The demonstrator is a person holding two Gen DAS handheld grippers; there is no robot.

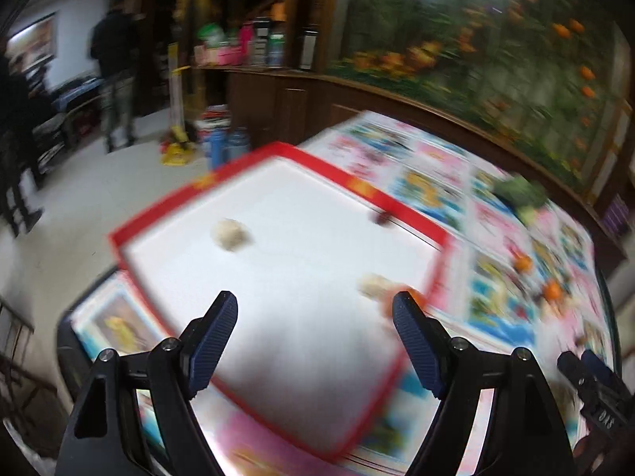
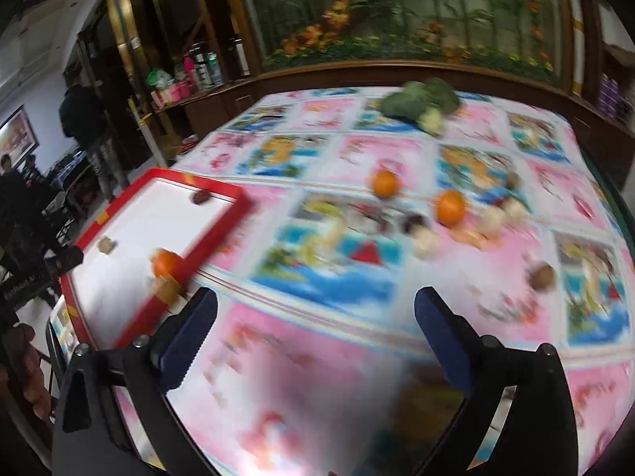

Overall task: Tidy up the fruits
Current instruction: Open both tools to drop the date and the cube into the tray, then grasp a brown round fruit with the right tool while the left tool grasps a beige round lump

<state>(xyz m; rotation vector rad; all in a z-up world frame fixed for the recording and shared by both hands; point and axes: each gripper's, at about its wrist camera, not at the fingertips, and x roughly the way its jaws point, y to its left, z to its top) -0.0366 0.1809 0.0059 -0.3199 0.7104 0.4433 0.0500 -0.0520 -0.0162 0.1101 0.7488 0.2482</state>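
Note:
A red-rimmed white tray [image 1: 278, 150] [image 2: 222, 222] lies on the table's left part. It holds a pale nut [image 1: 231, 234] [image 2: 106, 245], a dark fruit [image 1: 381, 218] [image 2: 199, 197], an orange [image 2: 164, 262] and a beige piece [image 1: 375, 283]. My left gripper [image 1: 315, 313] is open and empty above the tray. My right gripper [image 2: 315, 309] is open and empty above the tablecloth. Two oranges [image 2: 384, 183] [image 2: 450, 207], several small nuts and dark fruits [image 2: 424, 238] and a brown nut [image 2: 541, 275] lie loose on the cloth. Both views are blurred.
A broccoli [image 2: 424, 103] [image 1: 520, 194] lies at the far side of the table. The colourful cartoon tablecloth [image 2: 317, 357] covers the table. A wooden counter and flower mural stand behind. People stand at the far left [image 1: 115, 79].

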